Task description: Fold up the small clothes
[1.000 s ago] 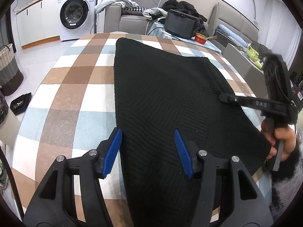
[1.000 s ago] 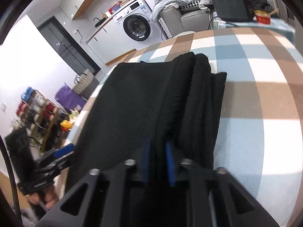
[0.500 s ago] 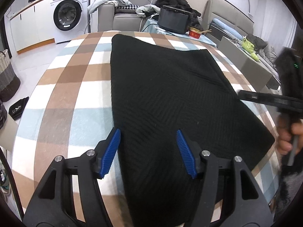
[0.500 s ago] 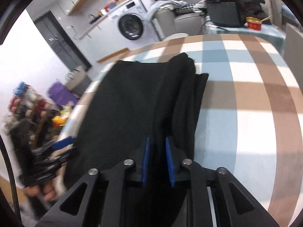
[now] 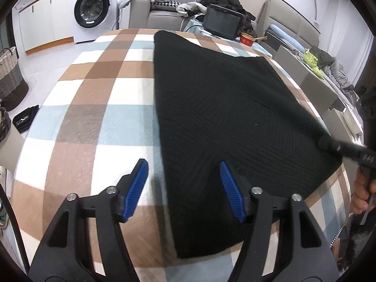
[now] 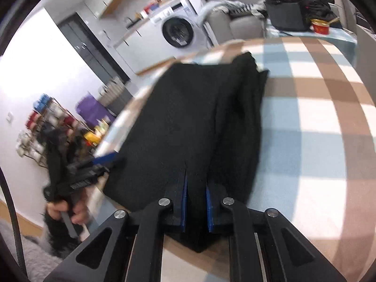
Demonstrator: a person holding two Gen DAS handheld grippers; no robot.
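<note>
While my right gripper (image 6: 195, 208) is staying clamped on the near edge of the black garment (image 5: 223, 108), I am sliding my wide-open, empty left gripper (image 5: 183, 188) leftward, straddling its side edge. Spread on the checked tablecloth (image 5: 98, 108), the garment is flattening for another fold, I judge.

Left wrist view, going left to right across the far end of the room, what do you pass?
Woven two-tone laundry basket → white front-loading washing machine → grey sofa piled with pale clothes → black box-shaped appliance → red bowl with chopsticks → yellow-green object.
</note>
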